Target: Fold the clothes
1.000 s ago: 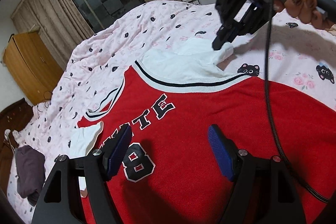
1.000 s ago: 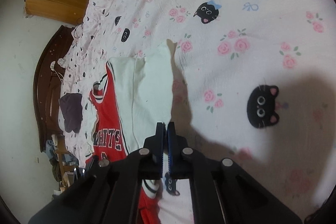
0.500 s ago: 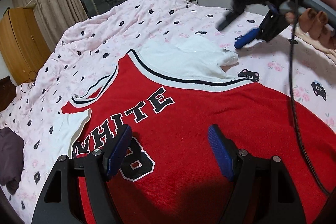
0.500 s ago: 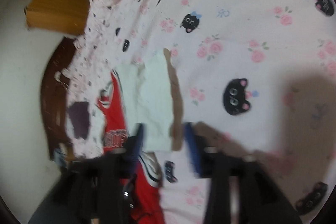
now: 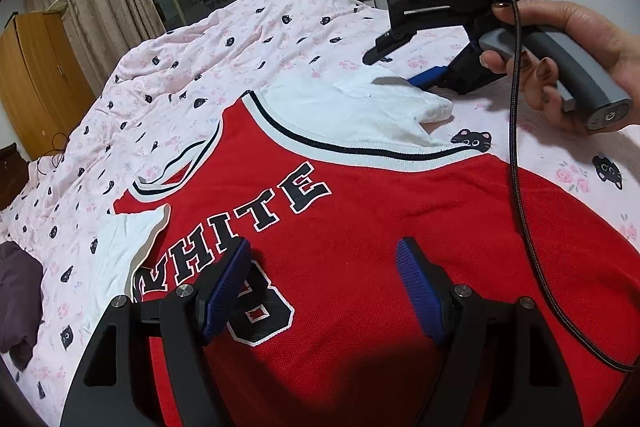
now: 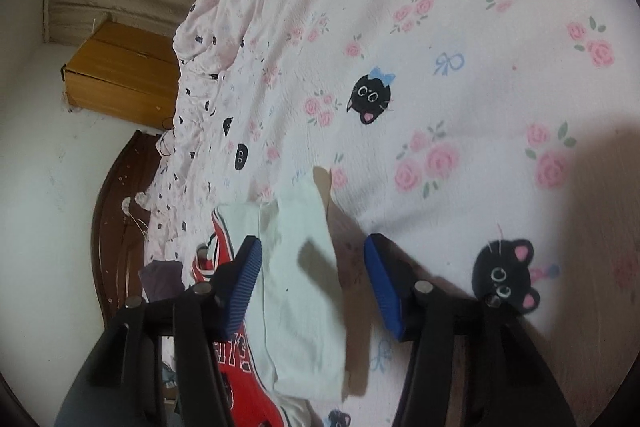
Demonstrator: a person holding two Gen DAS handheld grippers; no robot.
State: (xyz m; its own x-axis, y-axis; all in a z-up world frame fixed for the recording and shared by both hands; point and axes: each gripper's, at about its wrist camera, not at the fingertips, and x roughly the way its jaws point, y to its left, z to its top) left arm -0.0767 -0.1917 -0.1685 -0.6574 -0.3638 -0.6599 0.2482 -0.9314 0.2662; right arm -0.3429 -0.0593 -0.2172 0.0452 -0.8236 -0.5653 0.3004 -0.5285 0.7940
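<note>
A red jersey (image 5: 360,247) with "WHITE 8" lettering and white sleeves lies flat on the bed. My left gripper (image 5: 324,279) is open and empty just above its chest. The right white sleeve (image 5: 360,107) lies spread out beside the collar. My right gripper (image 5: 404,67) is open and hovers over that sleeve's end, held by a hand. In the right wrist view the gripper (image 6: 312,279) is open with the white sleeve (image 6: 304,291) lying below it, and the red body (image 6: 236,371) shows at lower left. The left sleeve (image 5: 124,243) lies at the left.
The bed has a pink sheet (image 5: 240,39) with black cats and roses. A dark garment (image 5: 16,299) lies at the far left. A wooden wardrobe (image 5: 36,75), curtains and a window stand behind. The right gripper's cable (image 5: 520,187) hangs over the jersey.
My right gripper, shut on the white sleeve a second ago, has opened and let it go, and lifted slightly. My left gripper stays open over the jersey.
</note>
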